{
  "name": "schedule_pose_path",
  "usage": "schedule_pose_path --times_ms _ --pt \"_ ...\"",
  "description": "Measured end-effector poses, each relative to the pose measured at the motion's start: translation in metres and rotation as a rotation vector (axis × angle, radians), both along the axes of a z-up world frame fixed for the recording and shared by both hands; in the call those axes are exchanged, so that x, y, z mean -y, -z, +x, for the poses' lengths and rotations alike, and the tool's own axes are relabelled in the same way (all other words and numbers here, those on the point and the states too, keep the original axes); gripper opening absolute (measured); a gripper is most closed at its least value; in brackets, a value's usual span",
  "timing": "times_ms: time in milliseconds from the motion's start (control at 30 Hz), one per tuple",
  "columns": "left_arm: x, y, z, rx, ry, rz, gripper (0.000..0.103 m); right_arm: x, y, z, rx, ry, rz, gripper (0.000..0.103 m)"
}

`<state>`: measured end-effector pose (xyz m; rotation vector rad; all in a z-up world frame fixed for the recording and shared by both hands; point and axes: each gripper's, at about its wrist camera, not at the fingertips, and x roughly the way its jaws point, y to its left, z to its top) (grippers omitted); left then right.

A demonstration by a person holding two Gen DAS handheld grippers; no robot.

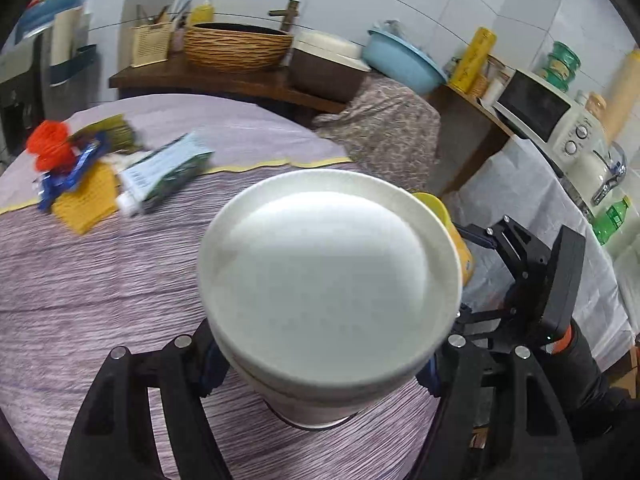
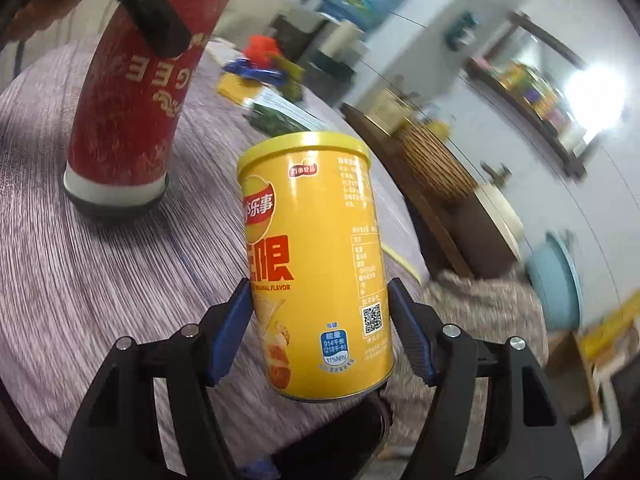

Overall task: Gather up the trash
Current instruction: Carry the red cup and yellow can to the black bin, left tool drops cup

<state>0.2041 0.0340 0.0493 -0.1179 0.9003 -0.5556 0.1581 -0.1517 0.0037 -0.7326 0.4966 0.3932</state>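
Observation:
My left gripper [image 1: 320,368] is shut on a paper cup [image 1: 328,280], whose white inside faces the left wrist camera. From the right wrist the same cup [image 2: 128,104] is red with gold lettering and a white base, one black finger [image 2: 156,12] pressed to its side. My right gripper [image 2: 320,332] is shut on a yellow chips can [image 2: 316,248], blue pads [image 2: 230,328] against both sides, the can upright over the table's edge. Beside the cup the can [image 1: 460,240] and right gripper [image 1: 516,276] show at the right. More trash [image 1: 80,172] lies at the table's far left.
The round table has a purple striped cloth [image 1: 100,300]. The trash pile holds an orange net [image 1: 50,148], blue wrapper, yellow mesh and a green-white box [image 1: 168,172]. Behind: woven basket [image 1: 236,46], blue basin [image 1: 400,60], floral-covered chair [image 1: 392,132], microwave [image 1: 552,120], green bottle [image 1: 612,220].

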Motion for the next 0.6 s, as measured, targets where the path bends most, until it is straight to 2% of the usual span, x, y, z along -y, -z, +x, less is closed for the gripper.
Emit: schedule_pose_path --times_ms 233,600 --pt "0.058 0.001 0.019 -0.013 0.062 -0.071 0.071 0.066 0.003 -0.02 -0.007 0.148 0.078 0.068" --pt "0.162 -0.007 0.038 0.003 0.189 -0.063 0.071 0.131 0.015 -0.034 -0.003 0.346 0.17 0.068"
